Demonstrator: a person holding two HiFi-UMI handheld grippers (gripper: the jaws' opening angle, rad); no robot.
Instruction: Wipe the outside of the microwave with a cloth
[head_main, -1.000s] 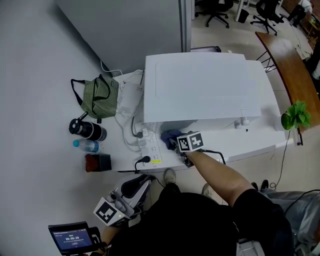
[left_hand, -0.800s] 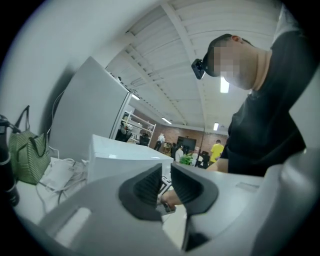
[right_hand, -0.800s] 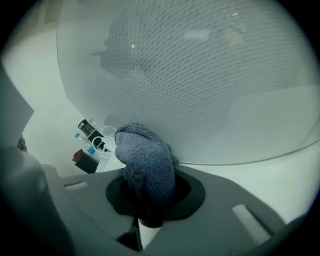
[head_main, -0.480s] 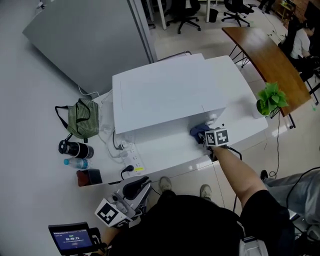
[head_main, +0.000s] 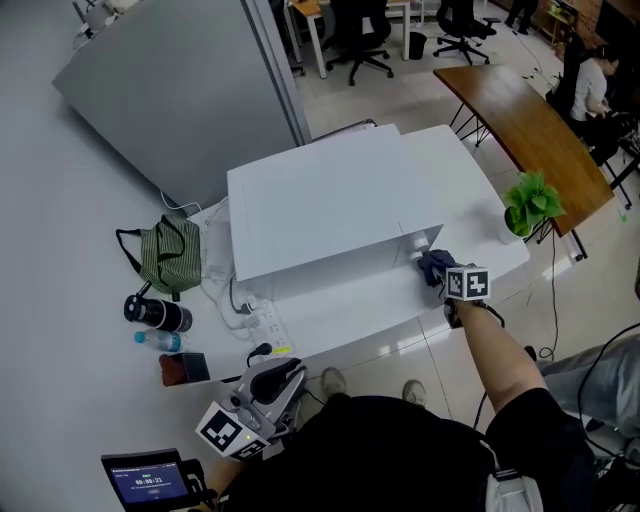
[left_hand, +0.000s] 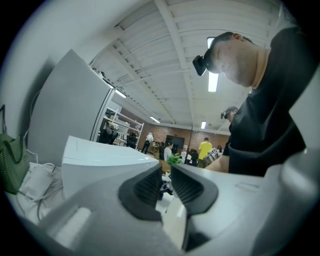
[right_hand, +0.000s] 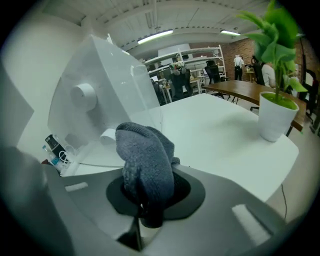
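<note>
Right hand-held gripper (head_main: 446, 275), pinching the cloth (head_main: 434, 264), has slid right to the microwave's (head_main: 320, 205) front right corner; left hand-held gripper (head_main: 272, 384) stays low, jaws slightly apart, empty; from above, the microwave's front is hidden.

White worktop (head_main: 350, 300) carrying a green striped bag (head_main: 170, 255) at its left end, with a black flask (head_main: 157, 312), water bottle (head_main: 158, 341) and dark red box (head_main: 185, 368) beside it. A potted plant (head_main: 530, 203) stands at the right end, with a wooden table (head_main: 530, 125) beyond it.
</note>
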